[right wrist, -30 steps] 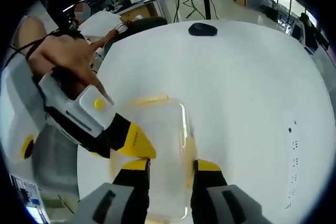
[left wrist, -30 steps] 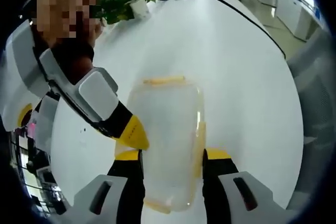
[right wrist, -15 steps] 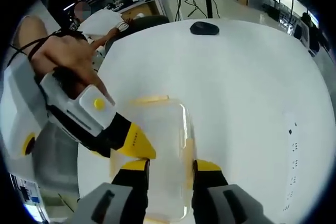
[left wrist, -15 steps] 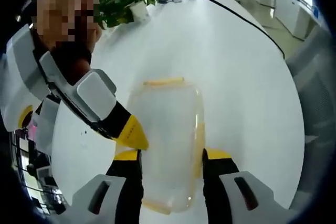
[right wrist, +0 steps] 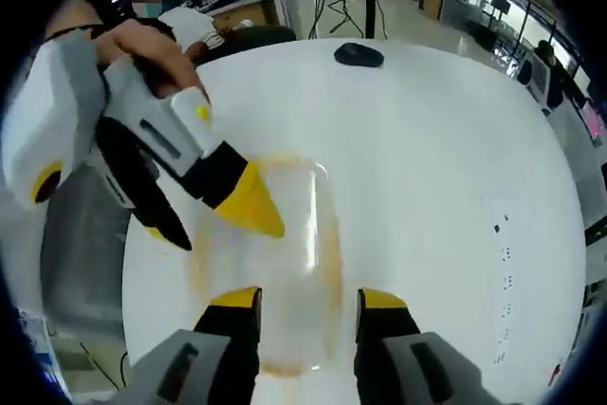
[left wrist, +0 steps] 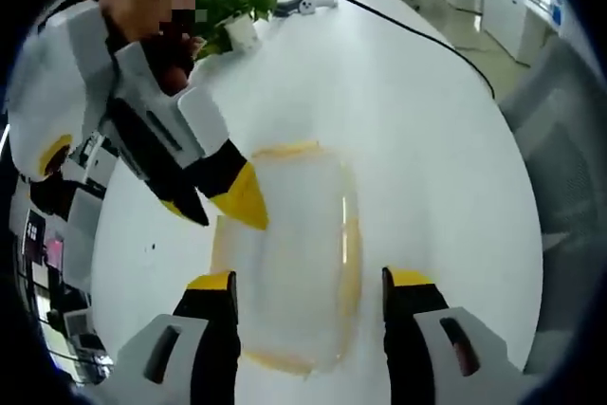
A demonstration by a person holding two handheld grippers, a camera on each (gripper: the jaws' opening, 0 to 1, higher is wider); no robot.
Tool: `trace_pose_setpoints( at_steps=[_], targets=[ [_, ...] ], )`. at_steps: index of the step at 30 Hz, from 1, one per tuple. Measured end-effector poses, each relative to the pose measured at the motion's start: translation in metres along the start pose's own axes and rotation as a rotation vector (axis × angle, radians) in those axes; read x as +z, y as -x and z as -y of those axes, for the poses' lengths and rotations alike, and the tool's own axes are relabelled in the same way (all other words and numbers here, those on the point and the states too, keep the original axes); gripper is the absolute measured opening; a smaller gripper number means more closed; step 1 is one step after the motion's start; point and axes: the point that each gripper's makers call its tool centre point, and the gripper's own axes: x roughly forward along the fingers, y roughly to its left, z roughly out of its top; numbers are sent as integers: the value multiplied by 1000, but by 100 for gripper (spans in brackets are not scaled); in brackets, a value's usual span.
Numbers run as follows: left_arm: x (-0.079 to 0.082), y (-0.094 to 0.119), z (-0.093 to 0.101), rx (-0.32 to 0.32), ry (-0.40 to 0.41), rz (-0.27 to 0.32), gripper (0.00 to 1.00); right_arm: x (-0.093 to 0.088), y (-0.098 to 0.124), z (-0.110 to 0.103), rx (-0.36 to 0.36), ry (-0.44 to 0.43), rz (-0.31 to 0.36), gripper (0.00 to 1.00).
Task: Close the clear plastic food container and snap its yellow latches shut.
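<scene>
The clear plastic container (left wrist: 285, 263) lies flat on the white table (left wrist: 417, 130) with its lid on and yellow latches (left wrist: 285, 151) along its edges. My left gripper (left wrist: 309, 281) hovers over its near half, open, jaws wide on either side. My right gripper (left wrist: 223, 215) reaches in from the upper left, its yellow tip over the container's left corner. In the right gripper view the container (right wrist: 275, 263) lies under my open right gripper (right wrist: 307, 298). There my left gripper (right wrist: 226, 232) comes in from the left, jaws apart. Both views are blurred, so I cannot tell how the latches stand.
A potted plant (left wrist: 237, 21) and a black cable (left wrist: 398, 21) lie at the table's far end in the left gripper view. A black mouse (right wrist: 358, 54) sits far across the table in the right gripper view. A grey chair (left wrist: 560, 139) stands beside the table edge.
My left jaws have spread wider. Both grippers have pulled back and up from the container, and each one's tip has lifted off the container's side. The container stayed in place.
</scene>
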Motion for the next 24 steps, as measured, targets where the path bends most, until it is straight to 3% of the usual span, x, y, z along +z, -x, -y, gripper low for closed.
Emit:
trace_pose_setpoints(
  at_steps=[5,12,24],
  targets=[
    [-17,1,-9,-12,-5,-31,63,-11,6,-7,-44,39,-12,46],
    [-32,2,-20,-23,-8,-57,68,-19,9,-17,-65,39,-19,48],
    [-40,-1,-20,-50,-5,-75,68,-24,4,-28,-76,26,-13,54]
  ],
)
